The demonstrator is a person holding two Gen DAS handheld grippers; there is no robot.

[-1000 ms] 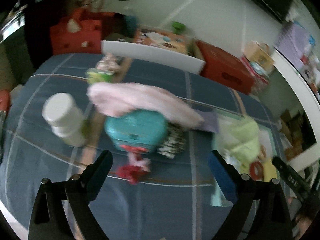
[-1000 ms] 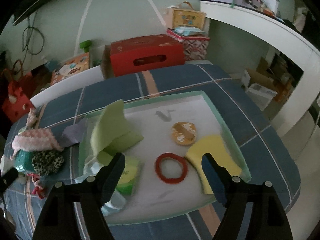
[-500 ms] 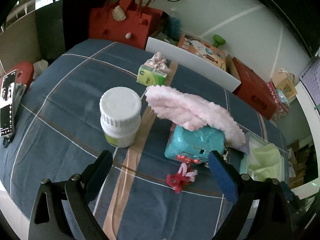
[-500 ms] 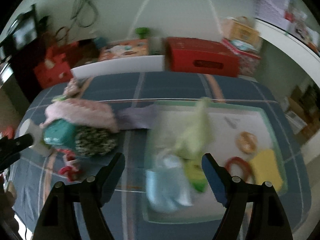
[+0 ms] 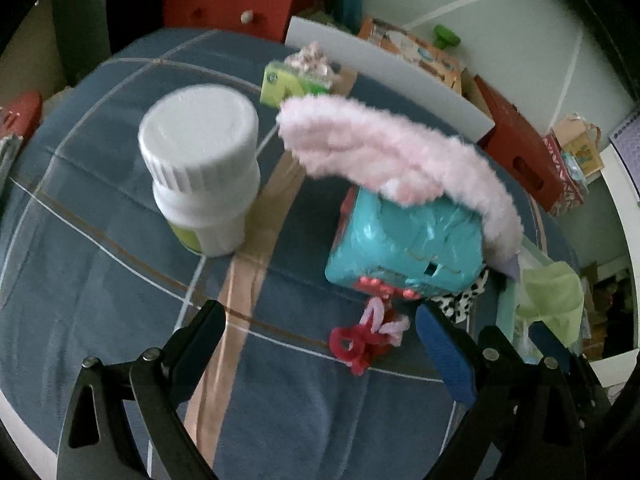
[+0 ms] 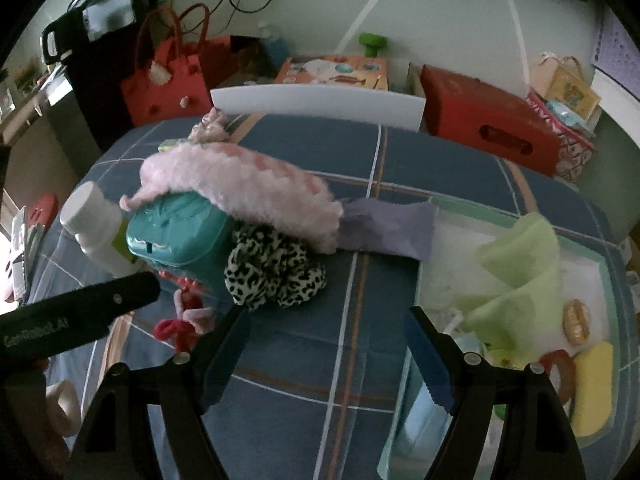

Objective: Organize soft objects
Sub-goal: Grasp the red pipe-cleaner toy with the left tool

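both grippers, left gripper (image 5: 320, 332) and right gripper (image 6: 326, 334), are hanging wide open and empty; approaching the black-and-white leopard-print fabric scrunchie (image 6: 274, 270) low and pinching its middle is looking wisest.

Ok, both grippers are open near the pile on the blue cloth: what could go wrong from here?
The pink fluffy piece is draped over the teal box; pulling it may tip or drag the box. The white bottle stands close beside it, so a sweep by the left gripper could knock it over.
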